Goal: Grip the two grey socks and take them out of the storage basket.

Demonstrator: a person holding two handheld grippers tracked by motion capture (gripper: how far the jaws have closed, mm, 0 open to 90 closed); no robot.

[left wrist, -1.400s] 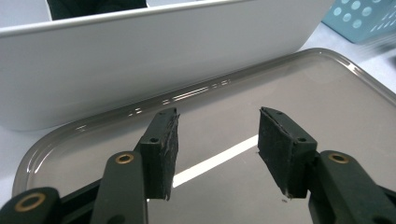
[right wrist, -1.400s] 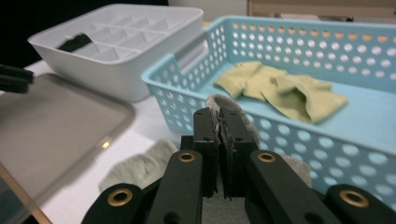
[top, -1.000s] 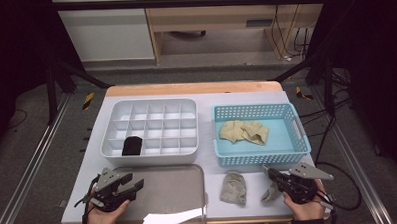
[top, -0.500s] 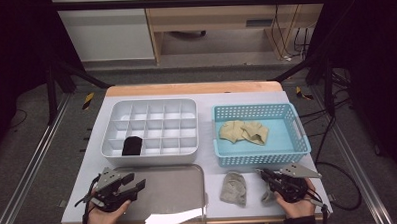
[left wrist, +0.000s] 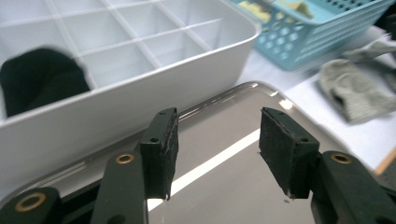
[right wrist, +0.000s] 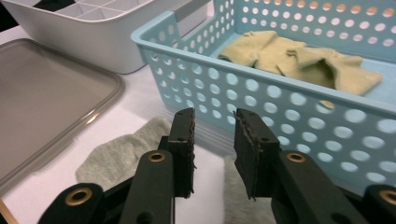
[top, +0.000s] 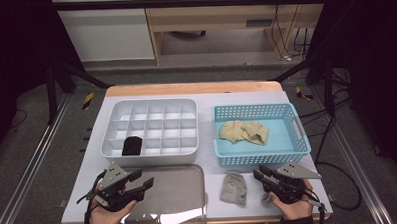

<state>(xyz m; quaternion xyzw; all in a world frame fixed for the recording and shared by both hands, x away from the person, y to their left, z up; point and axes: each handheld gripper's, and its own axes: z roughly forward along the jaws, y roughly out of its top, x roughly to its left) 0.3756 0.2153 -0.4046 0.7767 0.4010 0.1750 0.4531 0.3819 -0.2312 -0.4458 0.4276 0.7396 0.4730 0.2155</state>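
Lying flat on the white table point(top: 89, 191), the grey sock point(top: 233, 188) sat just in front of the blue basket point(top: 300, 133) and beside the shiny lid point(top: 174, 193). The right gripper point(top: 259, 176) was close to the sock; its jaws had just been opening, with nothing pinched between them. The left gripper point(top: 143, 178) hung over the lid with its jaws wide apart and empty. Yellow socks point(top: 243, 132) lay in the basket. A black sock point(top: 132, 146) sat in one front box of the white tray point(top: 153, 156).
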